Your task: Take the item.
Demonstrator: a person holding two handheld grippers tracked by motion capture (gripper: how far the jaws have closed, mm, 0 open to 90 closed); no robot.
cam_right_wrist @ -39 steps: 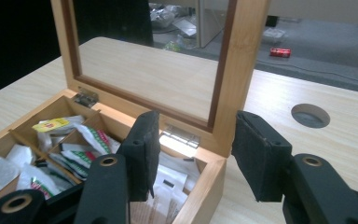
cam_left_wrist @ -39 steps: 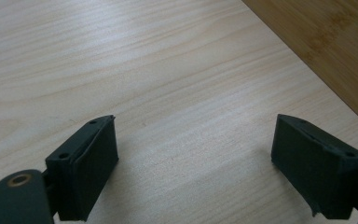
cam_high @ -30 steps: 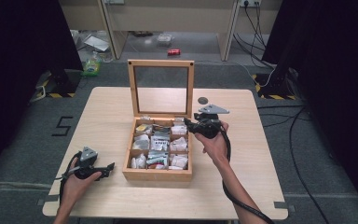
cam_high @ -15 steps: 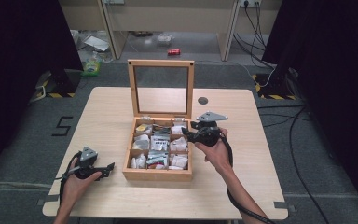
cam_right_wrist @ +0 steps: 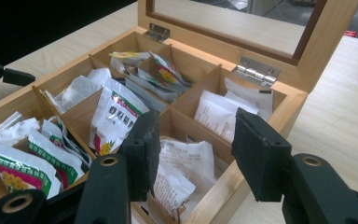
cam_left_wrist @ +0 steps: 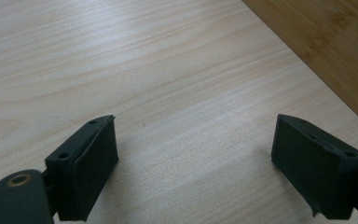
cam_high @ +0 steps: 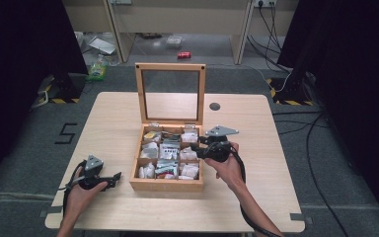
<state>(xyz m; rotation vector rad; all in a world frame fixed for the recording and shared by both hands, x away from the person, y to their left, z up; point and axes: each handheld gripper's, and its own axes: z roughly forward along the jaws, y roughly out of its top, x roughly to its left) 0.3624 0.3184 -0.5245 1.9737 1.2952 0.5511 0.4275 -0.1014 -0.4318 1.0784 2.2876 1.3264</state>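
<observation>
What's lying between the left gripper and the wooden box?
Nothing: in the high view, bare table separates the left gripper from the box; the left gripper view shows bare wood too.

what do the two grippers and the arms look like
Both grippers are black. The left gripper and right gripper each carry a grey three-cornered plate on top and trail a black cable. Their jaws are blocky with flat dark pads and small screw holes; brass-ringed holes sit lower down. The forearms are bare, no sleeves.

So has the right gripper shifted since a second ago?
Yes. In the high view the right gripper has come down the picture along the wooden box's right wall, toward its near corner.
</observation>
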